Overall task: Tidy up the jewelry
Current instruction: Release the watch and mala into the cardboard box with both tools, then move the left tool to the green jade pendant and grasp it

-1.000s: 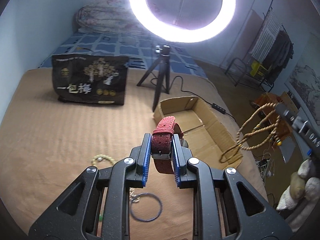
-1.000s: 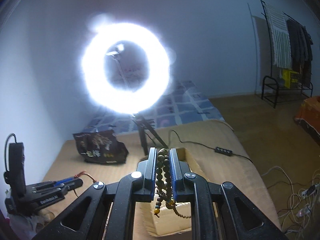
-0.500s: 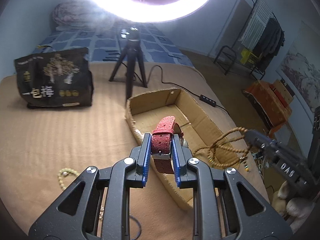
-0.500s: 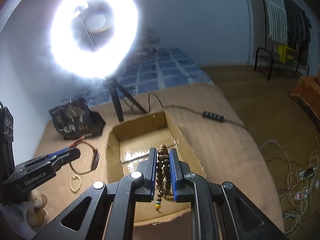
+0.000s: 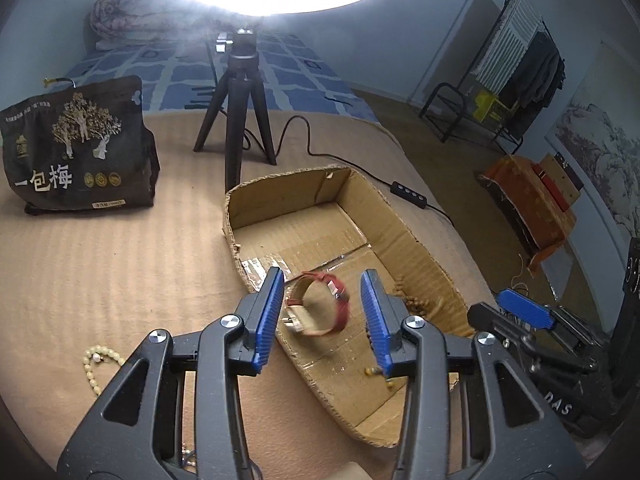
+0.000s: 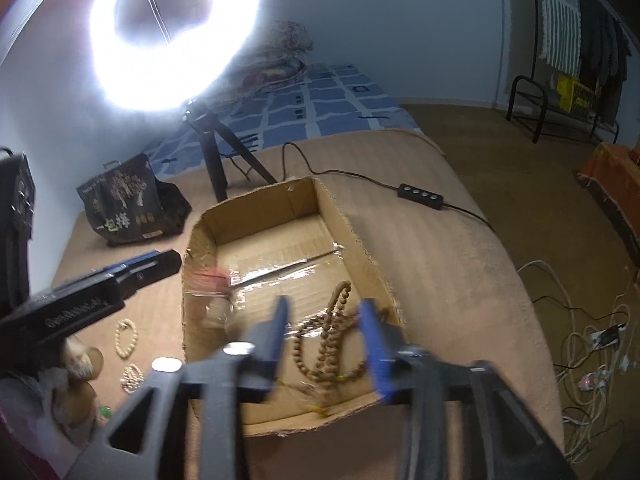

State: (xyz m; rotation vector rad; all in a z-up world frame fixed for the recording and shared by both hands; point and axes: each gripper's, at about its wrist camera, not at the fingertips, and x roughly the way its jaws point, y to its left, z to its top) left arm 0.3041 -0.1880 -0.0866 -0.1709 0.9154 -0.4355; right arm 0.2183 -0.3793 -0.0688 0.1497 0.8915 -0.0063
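An open cardboard box [image 5: 404,224] [image 6: 356,236] lies on the tan bed cover. My left gripper [image 5: 322,304] is open above the box's near left part; a red watch [image 5: 320,308] is blurred between its jaws, free of them, over the box floor. My right gripper [image 6: 324,332] is open over the box's near end; a brown bead necklace [image 6: 328,340] lies in the box below it. The watch shows as a red blur [image 6: 216,280] in the right wrist view. A cream bead bracelet [image 5: 96,364] [image 6: 126,336] lies on the cover left of the box.
A ring light on a black tripod [image 5: 240,120] stands behind the box, its cable and switch [image 5: 408,194] trailing right. A dark snack bag [image 5: 76,148] stands at the back left. More small jewelry [image 6: 132,376] lies near the bracelet. The bed edge drops off to the right.
Both grippers moved forward and down over the box and opened. The red watch left the left gripper; the bead necklace left the right gripper and now lies in the box.
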